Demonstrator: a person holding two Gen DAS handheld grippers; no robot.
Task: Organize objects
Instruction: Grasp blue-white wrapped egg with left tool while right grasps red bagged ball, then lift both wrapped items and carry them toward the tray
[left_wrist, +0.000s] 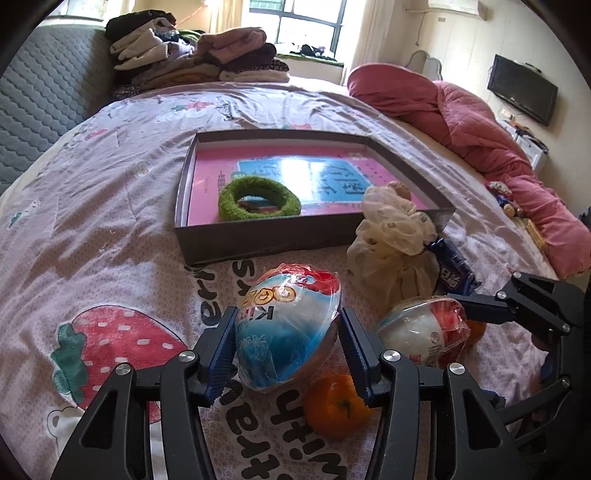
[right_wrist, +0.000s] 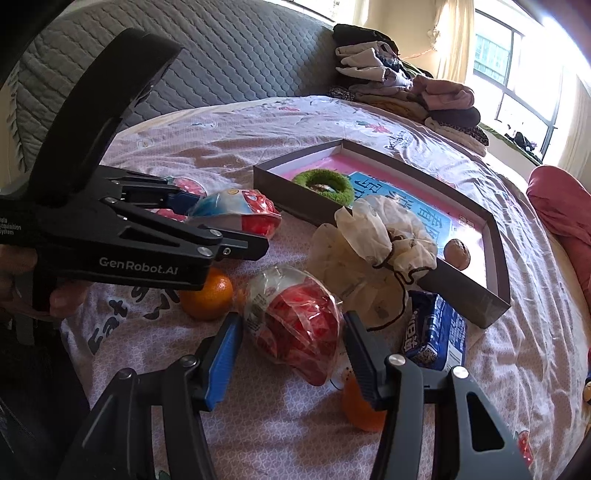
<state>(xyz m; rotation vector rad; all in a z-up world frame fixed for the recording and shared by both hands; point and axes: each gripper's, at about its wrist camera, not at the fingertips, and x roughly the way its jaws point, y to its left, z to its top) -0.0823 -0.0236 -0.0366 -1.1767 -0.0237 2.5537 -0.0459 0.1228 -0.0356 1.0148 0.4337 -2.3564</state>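
My left gripper (left_wrist: 288, 347) straddles the blue-and-white, foil-wrapped egg-shaped toy (left_wrist: 286, 325) on the bedspread; pads flank it, seemingly touching, though I cannot confirm a firm pinch. Its long axis points ahead, toward the shallow grey cardboard box (left_wrist: 236, 243) beyond. My right gripper (right_wrist: 291, 345) likewise brackets the red-and-white wrapped egg (right_wrist: 295, 321), with gaps showing, so not clamped.

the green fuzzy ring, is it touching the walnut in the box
Apart. The right wrist view shows the green fuzzy ring near the box's far end and the walnut near the front wall, with bare pink and blue lining between them.
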